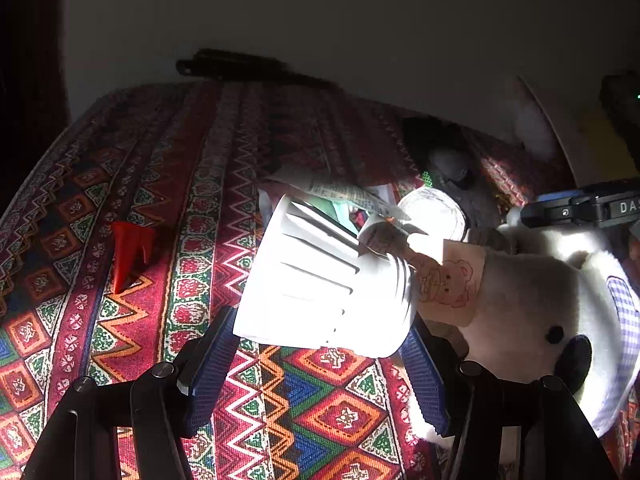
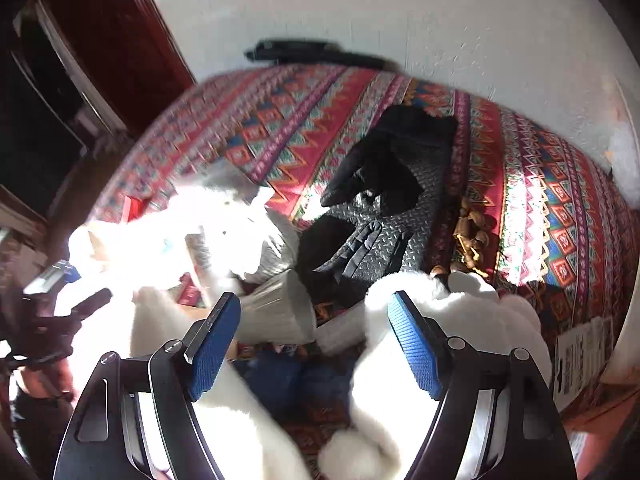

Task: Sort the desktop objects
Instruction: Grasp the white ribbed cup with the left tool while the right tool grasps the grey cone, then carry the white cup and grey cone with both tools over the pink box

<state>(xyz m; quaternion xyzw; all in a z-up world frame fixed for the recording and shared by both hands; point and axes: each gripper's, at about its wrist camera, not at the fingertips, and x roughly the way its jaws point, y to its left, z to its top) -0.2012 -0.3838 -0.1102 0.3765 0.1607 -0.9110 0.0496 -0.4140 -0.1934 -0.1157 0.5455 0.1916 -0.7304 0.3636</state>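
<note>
White slatted basket (image 1: 320, 280) sits between the wide-open left gripper (image 1: 316, 364) pads; right gripper (image 2: 316, 344), wide, straddles the plush bear (image 2: 432, 320). Close squarely, gently.

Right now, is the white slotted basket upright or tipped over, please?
Tipped: the white slotted basket lies on its side on the patterned cloth, papers at its mouth.

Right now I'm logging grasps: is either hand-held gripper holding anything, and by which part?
Nothing is held. The left hand-held gripper stands open before the white ribbed cup; the right hand-held gripper is open over the white plush toy.
</note>
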